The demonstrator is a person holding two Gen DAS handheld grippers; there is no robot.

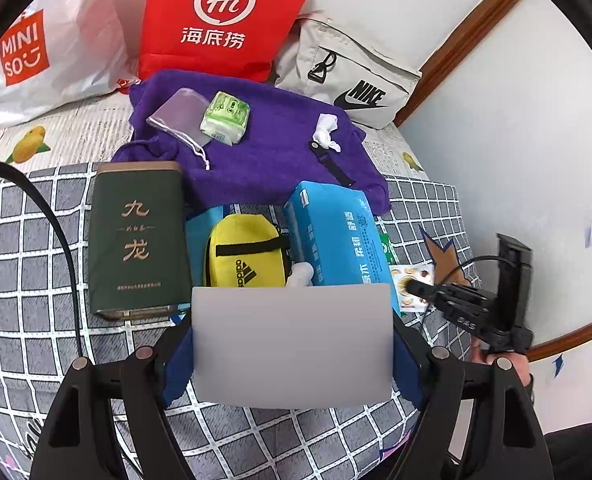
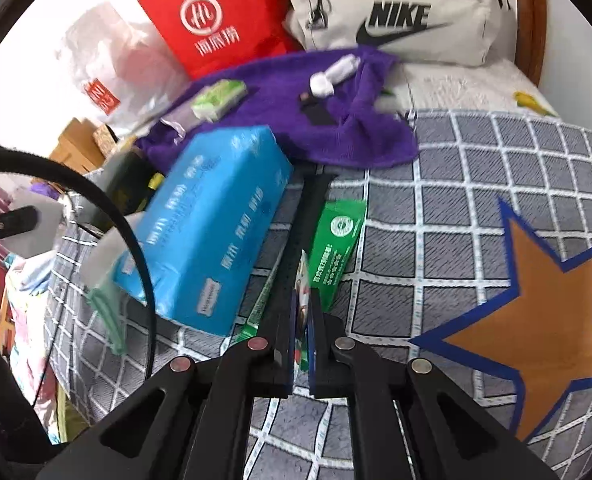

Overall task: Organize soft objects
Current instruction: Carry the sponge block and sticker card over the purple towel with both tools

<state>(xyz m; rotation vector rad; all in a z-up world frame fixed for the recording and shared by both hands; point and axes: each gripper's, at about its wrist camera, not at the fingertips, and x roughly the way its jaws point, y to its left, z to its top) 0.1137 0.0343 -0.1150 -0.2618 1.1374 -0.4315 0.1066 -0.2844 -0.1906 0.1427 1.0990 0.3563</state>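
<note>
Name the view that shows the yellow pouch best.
Left wrist view: the yellow pouch lies in plain sight between the green tin and the blue tissue pack. In the right wrist view only a yellow sliver shows behind that pack.

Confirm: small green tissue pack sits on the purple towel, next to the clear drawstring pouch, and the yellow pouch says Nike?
Not quite. The yellow pouch says adidas, as the left wrist view shows. The green tissue pack does sit on the purple towel beside the clear drawstring pouch.

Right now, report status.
Left tongs open, holding nothing. Right tongs shut on thin packet. Blue tissue pack close alongside.
</note>
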